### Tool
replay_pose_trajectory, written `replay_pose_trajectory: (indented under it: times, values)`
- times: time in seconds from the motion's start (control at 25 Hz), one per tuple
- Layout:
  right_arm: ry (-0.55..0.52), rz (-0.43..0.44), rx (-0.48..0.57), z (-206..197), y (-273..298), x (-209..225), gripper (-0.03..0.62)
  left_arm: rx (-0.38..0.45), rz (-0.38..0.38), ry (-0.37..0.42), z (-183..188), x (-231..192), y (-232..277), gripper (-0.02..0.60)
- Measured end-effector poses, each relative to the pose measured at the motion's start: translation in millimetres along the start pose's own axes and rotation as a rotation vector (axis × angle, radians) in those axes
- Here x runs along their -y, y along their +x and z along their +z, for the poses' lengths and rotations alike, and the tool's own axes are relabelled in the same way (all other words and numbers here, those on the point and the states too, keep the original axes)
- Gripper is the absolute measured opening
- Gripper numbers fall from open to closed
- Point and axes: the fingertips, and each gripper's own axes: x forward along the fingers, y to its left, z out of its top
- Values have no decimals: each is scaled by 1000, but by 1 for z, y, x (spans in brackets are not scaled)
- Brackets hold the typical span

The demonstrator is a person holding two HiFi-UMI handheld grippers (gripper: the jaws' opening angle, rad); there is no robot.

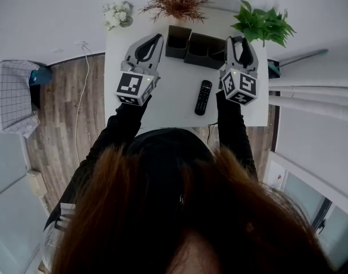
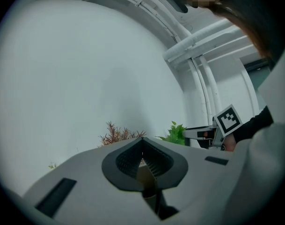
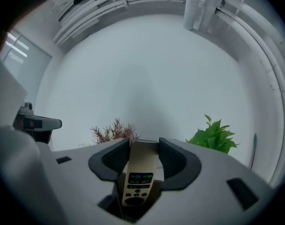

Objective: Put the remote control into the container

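Above the white table, the right gripper is clamping a beige remote; the left gripper is sitting shut, empty. Aiming squarely into the container ahead looks wise.

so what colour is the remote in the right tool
The remote is pale gold; it shows best in the right gripper view.

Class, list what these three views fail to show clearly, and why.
1. Container insides: head view, too dark; right end behind the right gripper.
2. Black remote button labels: head view, too small.
3. Tan remote: button print blurred in right gripper view; hidden by the jaws in head view.
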Motion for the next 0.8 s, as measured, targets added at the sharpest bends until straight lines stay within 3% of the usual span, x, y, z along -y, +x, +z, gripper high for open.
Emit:
replay_pose_trajectory:
  times: [0.36,0.8]
  values:
    - [13,-17,-117,-50,3,0,204,-12,27,4,-3,-9,-5,9]
    - [13,-19,-170,-76,5,-4,204,-17,33,3,-6,-8,-2,9]
